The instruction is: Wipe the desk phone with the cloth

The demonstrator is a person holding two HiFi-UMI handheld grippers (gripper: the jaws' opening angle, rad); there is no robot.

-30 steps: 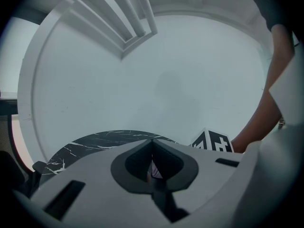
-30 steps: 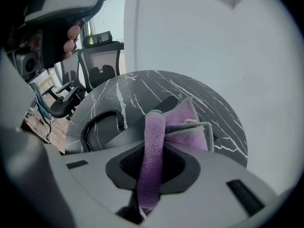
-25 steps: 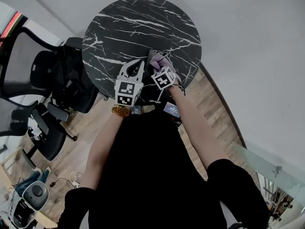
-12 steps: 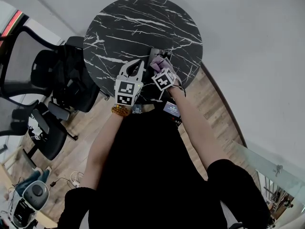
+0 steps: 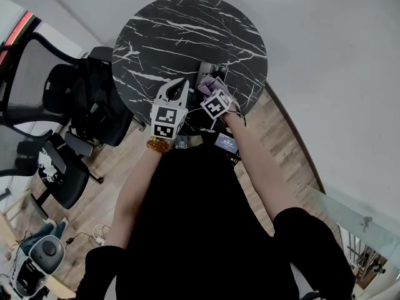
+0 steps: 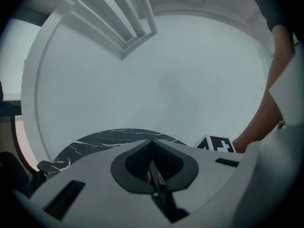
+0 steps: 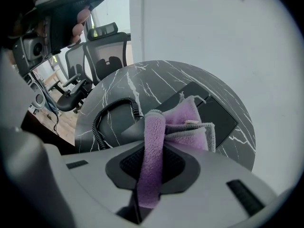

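At the desk phone [image 7: 213,115], right hand-held gripper [image 7: 152,148] tight on purple cloth [image 7: 183,122].

Fuzzy purple fleece for cloth [image 7: 178,122], thick nap, grey stitched hem w/ small sewn tag; clamped betw. dark, fine-textured, rubbery-looking pads [image 7: 124,164] of right gripper [image 7: 153,161], body smooth matt grey plastic. Same matt grey plastic + dark textured pads [image 6: 135,161] on left gripper [image 6: 152,164]. Beyond right jaws: desk phone [image 7: 216,115] in matt black plastic, coiled cord [image 7: 102,122] smooth black w/ slight shine. Under both tools: table [image 7: 142,77] top smooth black marble-look, white veins, faint sheen. Behind the tools, by the wrists: floor [image 5: 119,167] of wood planks, satin finish
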